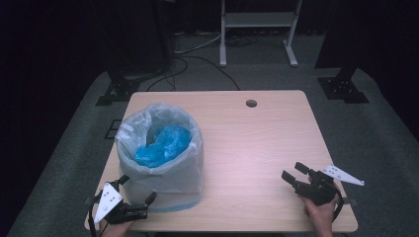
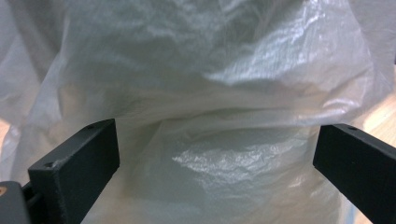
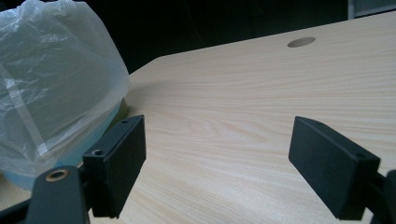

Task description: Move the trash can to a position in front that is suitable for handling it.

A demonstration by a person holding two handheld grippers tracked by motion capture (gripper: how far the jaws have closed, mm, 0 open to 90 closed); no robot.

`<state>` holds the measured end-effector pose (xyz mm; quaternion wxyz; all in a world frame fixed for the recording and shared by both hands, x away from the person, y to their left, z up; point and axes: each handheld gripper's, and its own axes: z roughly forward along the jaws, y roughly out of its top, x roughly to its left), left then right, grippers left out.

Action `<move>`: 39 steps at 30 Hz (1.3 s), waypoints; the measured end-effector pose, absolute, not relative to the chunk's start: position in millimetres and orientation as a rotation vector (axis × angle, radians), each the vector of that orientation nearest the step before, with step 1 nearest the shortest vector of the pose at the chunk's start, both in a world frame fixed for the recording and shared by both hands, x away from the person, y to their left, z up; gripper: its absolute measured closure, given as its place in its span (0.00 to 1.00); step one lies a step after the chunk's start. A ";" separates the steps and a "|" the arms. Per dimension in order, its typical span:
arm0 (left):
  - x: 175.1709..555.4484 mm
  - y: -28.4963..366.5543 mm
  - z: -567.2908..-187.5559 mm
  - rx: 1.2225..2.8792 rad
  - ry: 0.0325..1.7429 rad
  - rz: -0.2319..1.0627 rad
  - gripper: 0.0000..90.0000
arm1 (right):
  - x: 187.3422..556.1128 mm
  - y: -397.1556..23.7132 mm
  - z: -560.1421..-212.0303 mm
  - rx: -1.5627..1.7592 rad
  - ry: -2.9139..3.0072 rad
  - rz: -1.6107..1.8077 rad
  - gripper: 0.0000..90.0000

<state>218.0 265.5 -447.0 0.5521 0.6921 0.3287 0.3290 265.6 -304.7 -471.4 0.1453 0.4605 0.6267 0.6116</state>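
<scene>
High view: a bin lined with a white plastic bag is seen standing on the left half of a wooden table, near the front edge, with the bag folded over the rim and draped down the sides so that just a pale blue strip of the bin is left bare at the bottom. Crumpled blue plastic is seen lying inside the bag. The left gripper is held at the front left corner of the table, just beside the foot of the bin, with its jaws spread wide toward the bag; nothing is gripped between them. In the left gripper view the bag is seen close ahead, spanning the gap between the two parted jaws, though whether the film is touched by them cannot be told. The right gripper is held in a hand near the front right corner, well apart from the bin, its jaws likewise open and empty. In the right gripper view bare table is shown between the jaws, the bag off to the left, and a round hole far back in the tabletop.
</scene>
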 end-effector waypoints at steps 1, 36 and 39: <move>219.7 263.9 -446.1 1.640 0.773 0.781 0.00 | 265.6 -304.8 -471.5 1.326 1.804 1.762 0.20; 265.6 239.2 -438.0 1.694 0.828 0.787 0.00 | 264.9 -307.0 -472.7 1.324 1.807 1.757 0.20; 269.8 236.6 -436.9 1.704 0.825 0.781 0.00 | 265.0 -306.8 -472.8 1.323 1.810 1.756 0.20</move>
